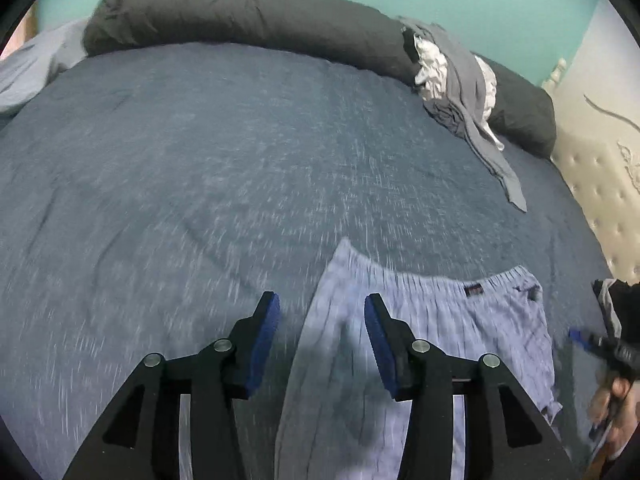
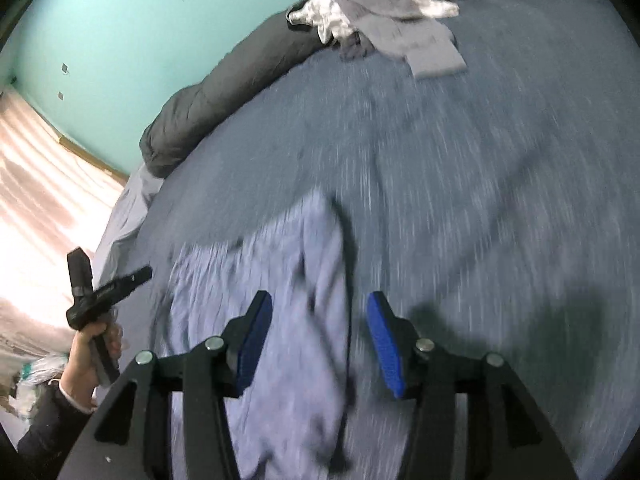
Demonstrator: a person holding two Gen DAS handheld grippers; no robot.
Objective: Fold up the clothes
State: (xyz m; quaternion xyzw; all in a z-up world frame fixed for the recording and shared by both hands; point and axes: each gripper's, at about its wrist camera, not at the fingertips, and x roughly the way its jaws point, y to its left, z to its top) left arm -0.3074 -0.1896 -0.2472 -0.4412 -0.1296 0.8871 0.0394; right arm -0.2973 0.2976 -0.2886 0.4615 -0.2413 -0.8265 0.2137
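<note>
A bed point(image 1: 200, 152) covered with a blue-grey speckled sheet fills the view. A pair of light blue striped shorts point(image 1: 440, 320) lies flat on the near part. A dark grey rolled duvet point(image 1: 240, 12) runs along the far edge. Against it rests a loose heap of grey and white clothes point(image 1: 452, 80), well apart from the shorts.

This is a bedroom in a home. A wide bed point(image 1: 200, 160) under a blue-grey cover fills both views, with a dark grey duvet point(image 1: 240, 16) rolled along its far edge at twelve o'clock and a heap of loose clothes point(image 1: 456, 80) at one o'clock in the left wrist view. A cream tufted headboard point(image 1: 600, 184) stands at three o'clock against a turquoise wall point(image 2: 120, 40), and pale floor point(image 2: 44, 184) shows at nine o'clock in the right wrist view.
</note>
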